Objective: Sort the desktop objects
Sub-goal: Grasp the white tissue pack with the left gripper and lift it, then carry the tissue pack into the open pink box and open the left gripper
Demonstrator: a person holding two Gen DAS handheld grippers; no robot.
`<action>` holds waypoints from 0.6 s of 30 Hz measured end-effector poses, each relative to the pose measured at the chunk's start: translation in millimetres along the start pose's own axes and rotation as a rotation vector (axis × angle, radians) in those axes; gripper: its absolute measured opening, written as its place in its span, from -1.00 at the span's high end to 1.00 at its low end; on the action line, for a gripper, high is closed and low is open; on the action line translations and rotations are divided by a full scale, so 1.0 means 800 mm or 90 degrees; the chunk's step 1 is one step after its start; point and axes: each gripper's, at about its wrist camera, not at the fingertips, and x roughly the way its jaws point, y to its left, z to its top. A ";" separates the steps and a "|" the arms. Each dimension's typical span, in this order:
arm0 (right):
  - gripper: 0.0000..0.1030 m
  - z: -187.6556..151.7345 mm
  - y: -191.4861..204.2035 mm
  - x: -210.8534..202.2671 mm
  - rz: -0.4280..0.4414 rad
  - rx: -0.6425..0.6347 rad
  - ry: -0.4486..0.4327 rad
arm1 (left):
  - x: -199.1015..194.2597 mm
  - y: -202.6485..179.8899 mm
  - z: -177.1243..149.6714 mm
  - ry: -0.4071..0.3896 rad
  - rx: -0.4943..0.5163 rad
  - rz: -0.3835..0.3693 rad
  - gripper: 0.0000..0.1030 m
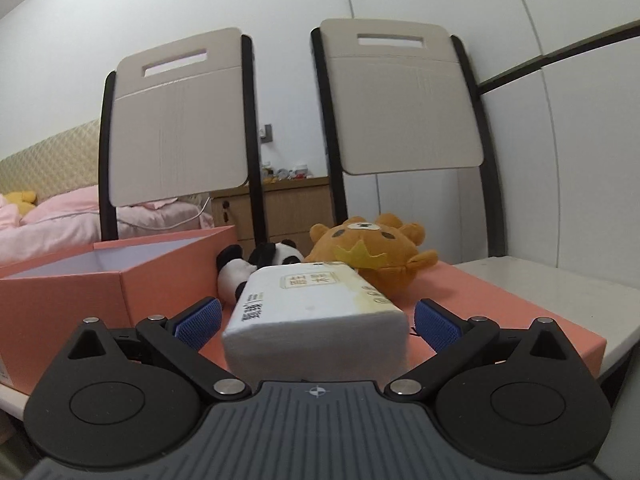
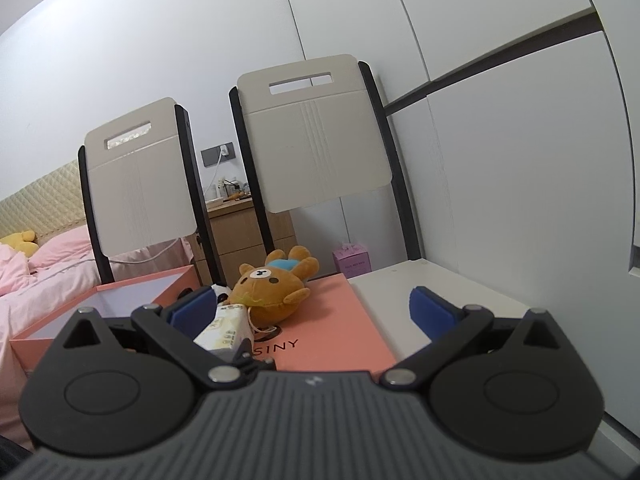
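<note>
soft tissue pack (image 1: 316, 312) lying on the pink lid (image 1: 500, 312) on the counter, between the spread pads of the left tool (image 1: 316, 322), untouched. light, squashy, slick wrap: best pinched across the long sides, mid-length. right tool (image 2: 312, 312) spread too, empty.

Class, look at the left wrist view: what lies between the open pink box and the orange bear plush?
A small panda plush lies between the pink box and the orange bear plush, seen in the left wrist view.
</note>
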 end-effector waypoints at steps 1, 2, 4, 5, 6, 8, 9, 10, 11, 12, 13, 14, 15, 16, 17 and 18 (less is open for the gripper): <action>-1.00 0.000 0.001 0.001 -0.001 -0.002 0.003 | 0.005 -0.001 -0.001 0.011 -0.001 0.001 -1.00; -1.00 -0.001 0.002 0.002 -0.001 -0.003 0.006 | 0.012 0.000 -0.001 0.030 -0.006 -0.001 -1.00; -1.00 -0.002 0.004 0.003 0.000 -0.009 0.009 | 0.029 0.008 0.000 0.072 -0.026 -0.015 -1.00; -1.00 -0.003 0.005 0.003 -0.001 -0.012 0.010 | 0.037 0.012 0.000 0.093 -0.036 -0.023 -1.00; -1.00 -0.004 0.007 0.003 -0.004 -0.015 0.011 | 0.044 0.017 0.001 0.110 -0.045 -0.029 -1.00; -1.00 -0.005 0.009 0.005 -0.007 -0.021 0.013 | 0.054 0.026 0.003 0.131 -0.060 -0.038 -1.00; -1.00 -0.005 0.010 0.005 -0.009 -0.024 0.015 | 0.055 0.030 0.004 0.130 -0.063 -0.039 -0.99; -1.00 -0.006 0.012 0.006 -0.009 -0.028 0.017 | 0.054 0.032 0.006 0.128 -0.062 -0.040 -0.96; -1.00 -0.006 0.013 0.008 -0.009 -0.031 0.020 | 0.053 0.035 0.008 0.127 -0.061 -0.044 -0.83; -1.00 -0.007 0.014 0.009 -0.008 -0.035 0.022 | 0.053 0.037 0.010 0.130 -0.063 -0.045 -0.74; -1.00 -0.007 0.016 0.010 -0.007 -0.038 0.025 | 0.052 0.040 0.013 0.136 -0.066 -0.046 -0.73; -1.00 -0.008 0.017 0.010 -0.005 -0.042 0.026 | 0.051 0.043 0.016 0.143 -0.073 -0.049 -0.72; -1.00 -0.008 0.019 0.011 -0.004 -0.046 0.028 | 0.049 0.047 0.019 0.149 -0.081 -0.052 -0.72; -1.00 -0.009 0.020 0.011 -0.002 -0.049 0.029 | 0.047 0.051 0.022 0.156 -0.088 -0.055 -0.71; -1.00 -0.010 0.022 0.010 0.001 -0.050 0.030 | 0.043 0.055 0.026 0.160 -0.092 -0.057 -0.71; -1.00 -0.010 0.022 0.010 0.003 -0.050 0.030 | 0.038 0.060 0.031 0.159 -0.094 -0.062 -0.71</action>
